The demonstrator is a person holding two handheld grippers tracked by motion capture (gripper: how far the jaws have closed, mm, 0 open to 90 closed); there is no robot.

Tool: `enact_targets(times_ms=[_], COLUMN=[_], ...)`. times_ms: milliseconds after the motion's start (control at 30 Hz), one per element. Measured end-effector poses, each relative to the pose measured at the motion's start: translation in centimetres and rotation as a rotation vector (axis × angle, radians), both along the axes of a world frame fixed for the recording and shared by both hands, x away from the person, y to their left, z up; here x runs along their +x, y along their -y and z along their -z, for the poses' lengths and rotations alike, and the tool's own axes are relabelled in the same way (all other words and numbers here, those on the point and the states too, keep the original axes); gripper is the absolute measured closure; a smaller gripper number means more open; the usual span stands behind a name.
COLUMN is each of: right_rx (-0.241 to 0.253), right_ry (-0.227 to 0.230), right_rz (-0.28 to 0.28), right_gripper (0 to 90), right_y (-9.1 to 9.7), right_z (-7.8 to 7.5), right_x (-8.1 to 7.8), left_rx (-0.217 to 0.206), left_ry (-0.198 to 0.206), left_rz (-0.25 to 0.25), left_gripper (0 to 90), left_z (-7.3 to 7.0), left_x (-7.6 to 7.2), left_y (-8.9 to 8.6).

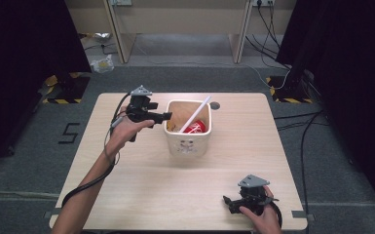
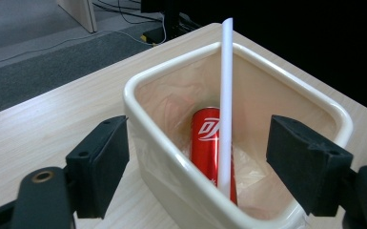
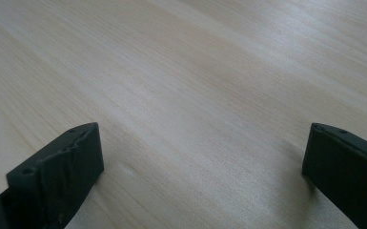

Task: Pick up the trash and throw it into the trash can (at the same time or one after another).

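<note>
A cream plastic bin (image 1: 187, 145) (image 2: 181, 164) stands mid-table, lined with a thin bag. Inside it lies a red drink can (image 1: 195, 128) (image 2: 208, 143), and a long white straw-like stick (image 1: 195, 113) (image 2: 226, 95) leans out over the far rim. My left gripper (image 1: 168, 116) (image 2: 195, 167) hovers at the bin's left rim, jaws open and apart, nothing held between them. My right gripper (image 1: 229, 204) (image 3: 200, 176) rests low at the table's near right, open, with bare wood between its jaws.
The light wooden table (image 1: 141, 185) has a round cable hole (image 1: 215, 105) behind the bin. Beyond it lie grey floor, cables (image 1: 272, 34), a crumpled bag (image 1: 102, 63) and desk legs. Black curtains flank both sides.
</note>
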State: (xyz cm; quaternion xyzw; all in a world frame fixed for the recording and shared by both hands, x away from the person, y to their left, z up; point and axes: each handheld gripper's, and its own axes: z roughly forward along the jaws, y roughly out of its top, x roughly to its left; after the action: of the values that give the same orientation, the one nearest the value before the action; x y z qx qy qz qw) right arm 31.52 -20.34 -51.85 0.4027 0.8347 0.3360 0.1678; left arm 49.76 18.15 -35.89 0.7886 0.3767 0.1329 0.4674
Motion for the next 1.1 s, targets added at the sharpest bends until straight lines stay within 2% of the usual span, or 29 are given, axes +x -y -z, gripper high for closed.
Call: enact_targets(times_ms=[667, 1000, 1100], right_rx=[0.0, 0.001, 0.001], right_ry=[0.0, -0.001, -0.001], right_rz=[0.001, 0.003, 0.003], right_gripper=[0.3, 0.4, 0.3], right_y=[0.0, 0.0, 0.0], right_z=[0.0, 0.0, 0.0], right_x=[0.0, 0.0, 0.0], left_rx=[-0.025, -0.038, -0.029], left_ry=[0.016, 0.015, 0.018], left_rz=[-0.025, -0.029, -0.033], left_gripper=[21.0, 21.4, 21.4], left_z=[0.7, 1.6, 1.9], left_x=[-1.5, -2.6, -3.0], left_y=[-3.1, -4.3, -4.6])
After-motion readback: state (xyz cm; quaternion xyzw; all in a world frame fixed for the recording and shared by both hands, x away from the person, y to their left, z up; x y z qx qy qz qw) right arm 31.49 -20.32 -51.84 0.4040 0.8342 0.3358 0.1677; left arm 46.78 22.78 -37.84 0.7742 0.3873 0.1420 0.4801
